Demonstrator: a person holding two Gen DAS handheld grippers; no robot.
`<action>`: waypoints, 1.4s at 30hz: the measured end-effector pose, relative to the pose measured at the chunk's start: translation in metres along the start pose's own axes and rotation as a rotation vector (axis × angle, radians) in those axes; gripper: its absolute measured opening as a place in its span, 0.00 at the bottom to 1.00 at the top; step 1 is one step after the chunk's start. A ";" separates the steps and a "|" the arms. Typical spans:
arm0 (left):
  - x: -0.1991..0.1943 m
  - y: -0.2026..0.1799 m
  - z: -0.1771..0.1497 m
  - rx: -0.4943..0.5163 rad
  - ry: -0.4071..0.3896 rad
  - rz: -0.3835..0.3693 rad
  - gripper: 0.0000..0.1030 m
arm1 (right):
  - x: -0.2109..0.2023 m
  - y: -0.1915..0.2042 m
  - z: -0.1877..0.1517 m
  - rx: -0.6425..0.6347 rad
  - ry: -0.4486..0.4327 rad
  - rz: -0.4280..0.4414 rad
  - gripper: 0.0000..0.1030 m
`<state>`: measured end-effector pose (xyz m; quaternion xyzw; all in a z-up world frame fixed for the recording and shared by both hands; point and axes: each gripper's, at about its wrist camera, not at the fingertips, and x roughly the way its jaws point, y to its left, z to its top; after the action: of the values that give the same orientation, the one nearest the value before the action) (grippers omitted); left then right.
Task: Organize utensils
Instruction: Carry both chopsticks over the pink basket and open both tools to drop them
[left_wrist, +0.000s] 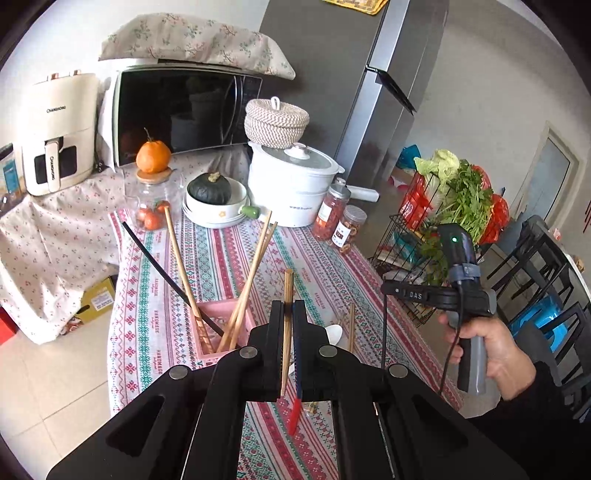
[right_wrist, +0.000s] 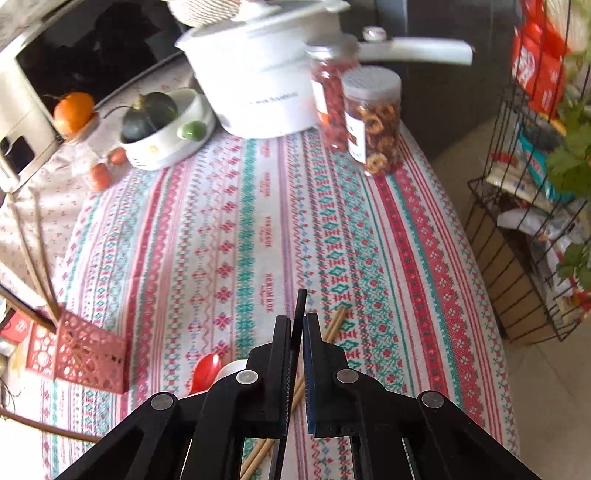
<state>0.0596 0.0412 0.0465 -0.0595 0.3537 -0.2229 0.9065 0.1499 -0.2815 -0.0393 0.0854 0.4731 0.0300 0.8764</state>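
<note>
My left claw (left_wrist: 289, 314) is clamped on a wooden chopstick (left_wrist: 287, 295), the pink basket (left_wrist: 210, 332) just left of it. My right claw (right_wrist: 296, 325) pinches a black chopstick (right_wrist: 300, 306); either thin stick could twist and slip.

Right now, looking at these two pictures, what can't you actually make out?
- Left view: the lower end of the wooden chopstick is hidden behind the left gripper.
- Left view: the white spoon is mostly covered by that gripper.
- Right view: the pink basket is partly cut off by the left edge.
- Right view: the jar labels are blurred, unreadable.
- Right view: the lower end of the black chopstick is hidden by the right gripper.
</note>
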 end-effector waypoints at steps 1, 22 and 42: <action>-0.004 0.001 0.001 -0.004 -0.015 0.006 0.04 | -0.010 0.008 -0.001 -0.029 -0.024 0.007 0.04; -0.059 0.018 0.026 -0.022 -0.306 0.121 0.04 | -0.102 0.102 0.000 -0.206 -0.310 0.191 0.03; -0.029 0.021 0.034 0.043 -0.386 0.198 0.04 | -0.160 0.133 0.027 -0.189 -0.489 0.357 0.03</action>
<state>0.0708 0.0716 0.0842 -0.0467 0.1729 -0.1248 0.9759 0.0878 -0.1755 0.1303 0.0900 0.2211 0.2057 0.9490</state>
